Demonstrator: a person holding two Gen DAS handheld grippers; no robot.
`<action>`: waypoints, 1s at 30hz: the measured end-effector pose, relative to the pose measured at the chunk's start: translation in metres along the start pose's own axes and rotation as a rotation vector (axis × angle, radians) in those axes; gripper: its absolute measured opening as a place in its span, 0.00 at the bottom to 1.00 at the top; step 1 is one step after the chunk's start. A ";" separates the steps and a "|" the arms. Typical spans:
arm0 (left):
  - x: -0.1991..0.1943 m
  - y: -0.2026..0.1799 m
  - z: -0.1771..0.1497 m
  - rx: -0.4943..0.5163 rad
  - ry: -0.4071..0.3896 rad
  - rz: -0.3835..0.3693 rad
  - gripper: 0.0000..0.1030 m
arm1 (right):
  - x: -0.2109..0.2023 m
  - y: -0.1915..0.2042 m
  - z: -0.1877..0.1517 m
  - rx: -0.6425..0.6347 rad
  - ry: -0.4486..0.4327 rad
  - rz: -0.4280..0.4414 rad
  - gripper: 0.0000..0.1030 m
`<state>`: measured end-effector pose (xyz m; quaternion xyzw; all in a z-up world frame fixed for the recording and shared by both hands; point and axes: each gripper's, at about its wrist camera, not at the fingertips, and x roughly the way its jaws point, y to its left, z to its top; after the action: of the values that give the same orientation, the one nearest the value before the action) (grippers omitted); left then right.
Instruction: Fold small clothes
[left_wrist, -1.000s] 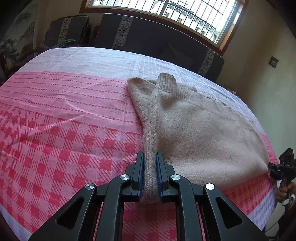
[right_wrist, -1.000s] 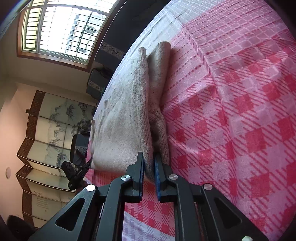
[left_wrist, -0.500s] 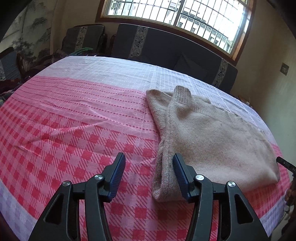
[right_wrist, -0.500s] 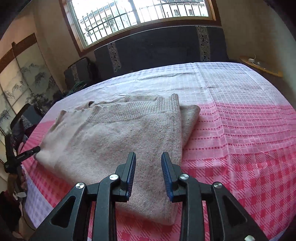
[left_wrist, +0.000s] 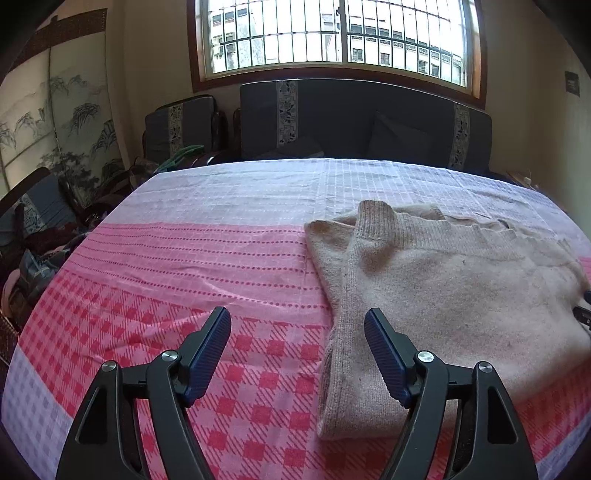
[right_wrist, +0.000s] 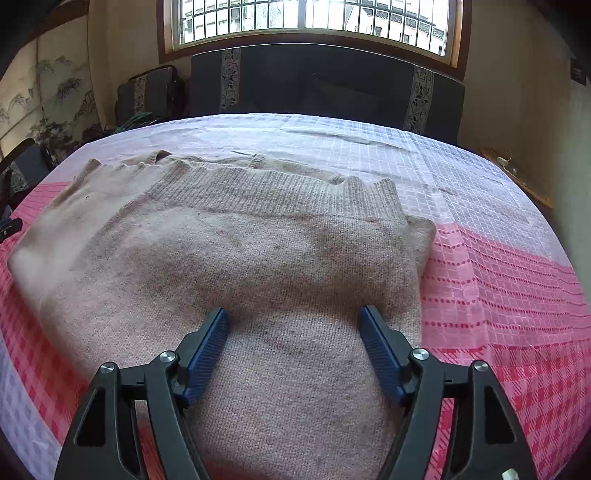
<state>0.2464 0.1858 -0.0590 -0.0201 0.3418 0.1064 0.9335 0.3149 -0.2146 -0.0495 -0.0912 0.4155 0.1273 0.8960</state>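
The beige sweater lies folded on the pink checked tablecloth (a dark sofa stands behind). The left gripper and right gripper are both opening, holding nothing; the right hovers over the sweater.

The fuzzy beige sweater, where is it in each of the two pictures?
Left wrist view: the sweater lies right of centre, on the pink checked cloth.
Right wrist view: the sweater fills the middle, under the right gripper.
Shared landmark: the barred window.
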 end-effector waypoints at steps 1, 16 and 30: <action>0.001 -0.002 0.002 0.000 -0.002 0.010 0.76 | 0.000 0.002 0.000 -0.006 0.003 -0.006 0.72; 0.028 -0.010 0.015 0.005 0.045 -0.002 0.93 | 0.005 0.008 -0.001 -0.032 0.032 0.089 1.00; 0.077 0.019 0.044 -0.076 0.209 -0.423 0.92 | 0.004 0.006 -0.001 -0.023 0.030 0.100 1.00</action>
<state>0.3276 0.2235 -0.0743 -0.1375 0.4204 -0.0813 0.8932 0.3149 -0.2081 -0.0531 -0.0825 0.4316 0.1751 0.8810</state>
